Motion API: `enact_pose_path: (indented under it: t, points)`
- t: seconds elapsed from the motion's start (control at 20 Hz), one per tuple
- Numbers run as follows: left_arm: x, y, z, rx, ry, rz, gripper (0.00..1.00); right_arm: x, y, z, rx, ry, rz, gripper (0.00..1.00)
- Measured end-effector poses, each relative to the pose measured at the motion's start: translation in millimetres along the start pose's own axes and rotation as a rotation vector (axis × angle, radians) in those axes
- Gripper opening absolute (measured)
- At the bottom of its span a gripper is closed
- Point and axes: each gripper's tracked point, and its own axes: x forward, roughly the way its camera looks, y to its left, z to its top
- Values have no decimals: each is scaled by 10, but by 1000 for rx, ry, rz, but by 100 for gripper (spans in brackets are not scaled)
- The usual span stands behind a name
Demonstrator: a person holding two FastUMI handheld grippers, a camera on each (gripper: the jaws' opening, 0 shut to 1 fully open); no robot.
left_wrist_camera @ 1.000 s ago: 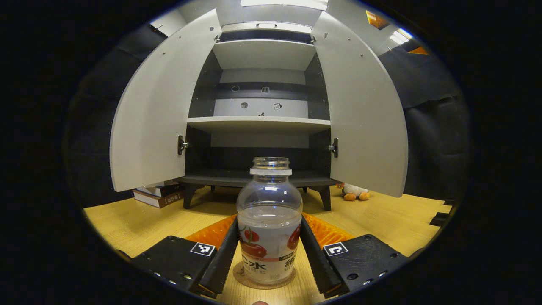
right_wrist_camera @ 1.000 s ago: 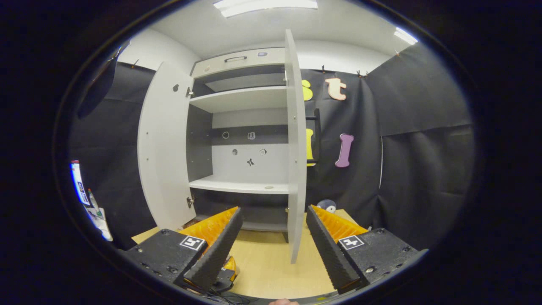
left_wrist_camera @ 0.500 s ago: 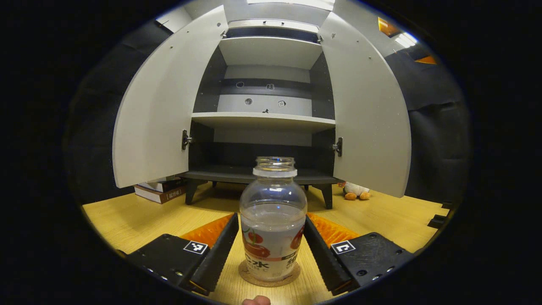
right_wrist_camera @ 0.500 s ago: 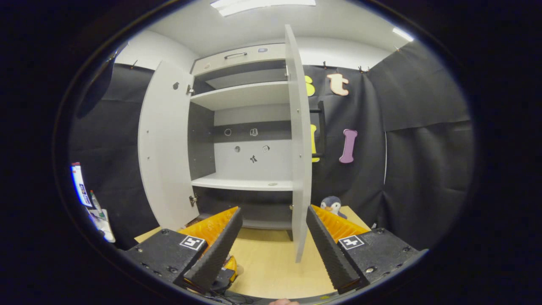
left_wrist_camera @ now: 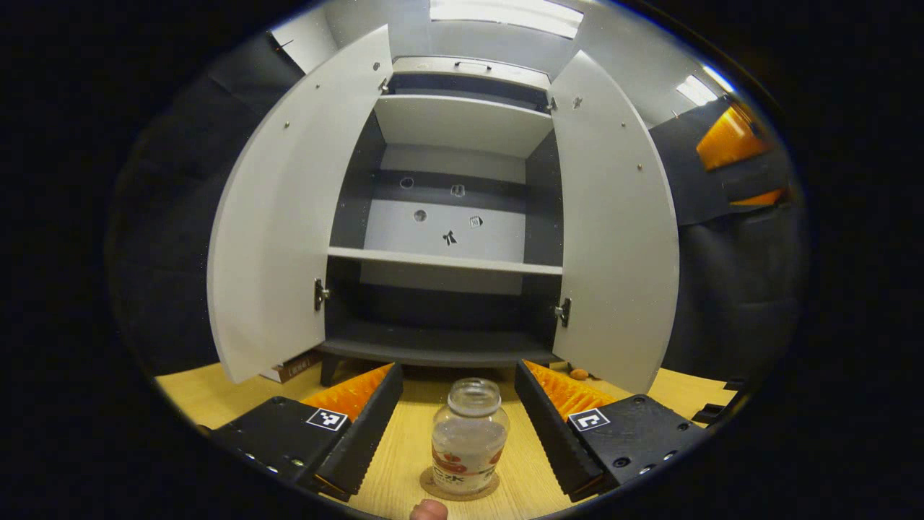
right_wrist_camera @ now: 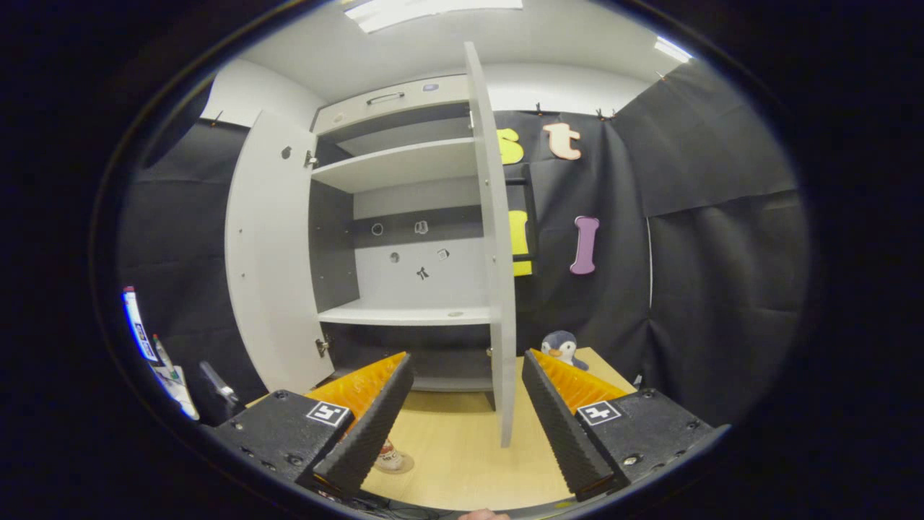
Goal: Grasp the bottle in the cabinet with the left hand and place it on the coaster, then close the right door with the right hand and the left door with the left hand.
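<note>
Presently the bottle (left_wrist_camera: 468, 437) stands upright on the coaster (left_wrist_camera: 459, 487), at 6 o'clock in the left gripper view. Left gripper (left_wrist_camera: 458, 422) is spread, fingers clear of it. Right gripper (right_wrist_camera: 465, 415) is spread; the right door (right_wrist_camera: 494, 253) stands edge-on at 12 o'clock. Left door (left_wrist_camera: 289, 217) is open.

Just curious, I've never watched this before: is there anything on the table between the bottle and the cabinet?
In the left gripper view, bare wooden table lies between the bottle and the cabinet.
</note>
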Motion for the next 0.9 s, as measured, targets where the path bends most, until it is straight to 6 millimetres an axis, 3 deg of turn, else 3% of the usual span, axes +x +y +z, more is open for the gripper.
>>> enact_pose_path:
  t: [0.2,0.35,0.55,0.6,0.65,0.7,0.8,0.9]
  points:
    - [-93,-76,900,-30,-117,-41,95,93,-196,322,-15,-106,-17,99]
    - [-247,-157,1300,-93,-147,-79,99,189,-450,723,-43,-229,-37,99]
    - [-351,-154,1474,-112,-111,-67,95,428,-1039,1134,-94,-312,-175,99]
    - [-366,-179,1496,-117,-106,-77,99,507,-1139,1204,-89,-313,-191,99]
    - [-392,-166,1529,-120,-117,-71,95,613,-1204,1259,-84,-307,-196,99]
    - [-397,-166,1557,-117,-126,-67,99,724,-1271,1279,-84,-294,-200,99]
    - [-390,-173,1528,-104,-111,-60,99,932,-1358,1263,-77,-257,-201,99]
    - [-364,-188,1503,-107,-100,-67,99,1095,-1320,1241,-47,-233,-171,99]
